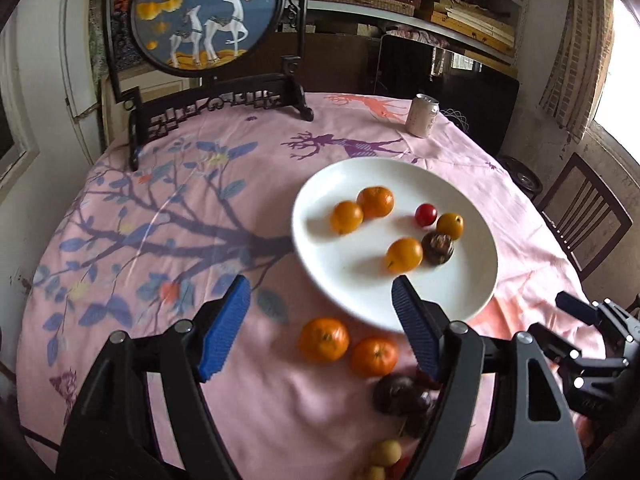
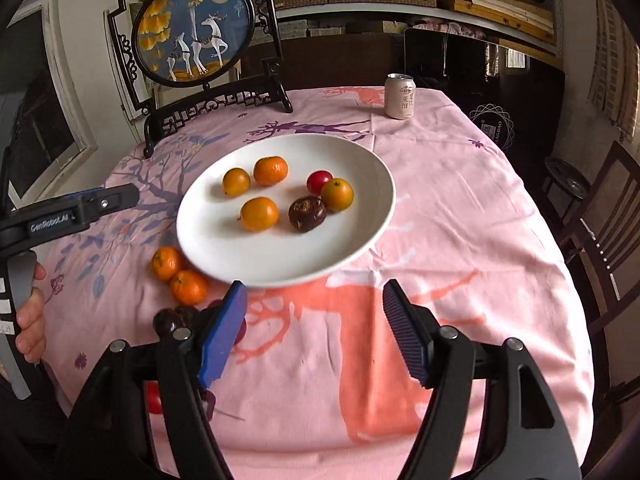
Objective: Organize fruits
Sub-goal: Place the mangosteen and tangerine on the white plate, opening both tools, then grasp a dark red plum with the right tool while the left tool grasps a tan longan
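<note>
A white plate [image 1: 352,288] [image 2: 280,256] on the pink tablecloth holds several fruits: small oranges [image 1: 375,201] [image 2: 271,171], a red cherry tomato [image 1: 425,215] [image 2: 319,182] and a dark brown fruit [image 1: 438,247] [image 2: 307,213]. Two mandarins [image 1: 323,339] [image 2: 189,287] lie on the cloth just in front of the plate, with dark fruits [image 1: 398,394] [image 2: 176,319] and pale round fruits [image 1: 385,452] nearer still. My left gripper [image 1: 320,334] is open and empty above the mandarins. My right gripper [image 2: 314,330] is open and empty in front of the plate.
A drink can [image 1: 423,115] [image 2: 400,96] stands at the table's far edge. A framed deer screen [image 1: 208,12] [image 2: 192,32] on a black stand sits at the far left. A wooden chair [image 1: 584,216] [image 2: 604,236] is to the right. A red fruit [image 2: 154,398] lies near the front edge.
</note>
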